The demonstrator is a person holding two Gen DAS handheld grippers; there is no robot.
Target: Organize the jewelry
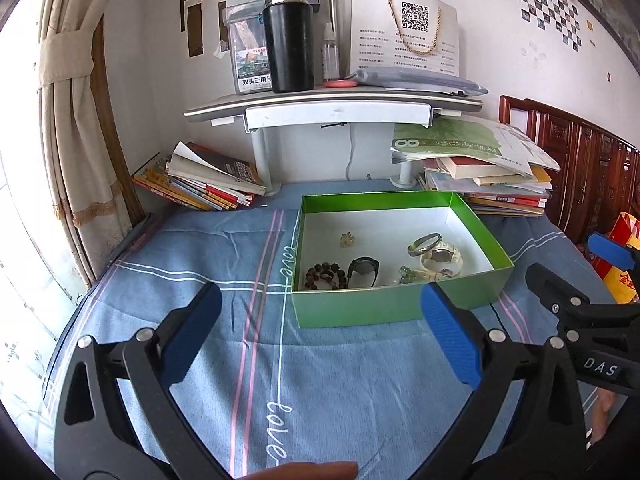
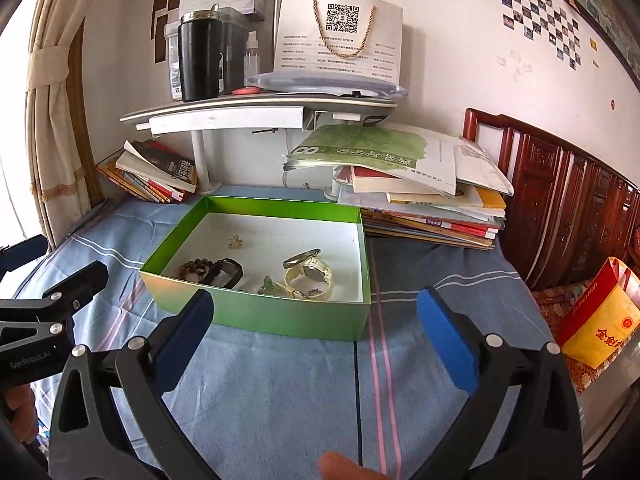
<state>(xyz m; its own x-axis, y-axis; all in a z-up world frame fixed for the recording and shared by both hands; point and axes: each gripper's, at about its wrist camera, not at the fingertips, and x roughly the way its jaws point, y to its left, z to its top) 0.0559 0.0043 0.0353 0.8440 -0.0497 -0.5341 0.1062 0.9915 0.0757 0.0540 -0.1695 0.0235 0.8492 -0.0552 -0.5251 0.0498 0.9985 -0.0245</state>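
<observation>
Jewelry's all sitting inside the green box (image 1: 396, 304) right now, nothing out on the blue cloth (image 1: 224, 320) that I can see. That box is open-topped with a white inside, and it sits on the cloth-covered bench just ahead of both claws.

Inside it, going by the left wrist view: a dark bead bracelet (image 1: 322, 276) in the near left corner, a black watch (image 1: 363, 272) just beside it, a small gold-ish trinket (image 1: 347, 239) further back on its own, a silver bangle (image 1: 424, 243) leaning on a cream-white watch (image 1: 442, 258), and something small and greenish (image 1: 406, 274) near the front wall. Can't really tell what that green bit is, too small.

Left claw (image 1: 320, 332) is spread wide, blue pads well apart, nothing between them, hovering over the cloth short of the box's front wall. Right claw (image 2: 316, 332) is the same deal, gaping wide and empty, also just in front of the box. Each one pokes into the edge of the other's camera view, so they're side by side.

Behind the box there's a stack of books (image 2: 432, 204) touching its back right corner, another leaning pile of books (image 1: 208, 180) on the left, and a little raised shelf (image 1: 336, 100) with a black tumbler (image 1: 289, 40) on it.
</observation>
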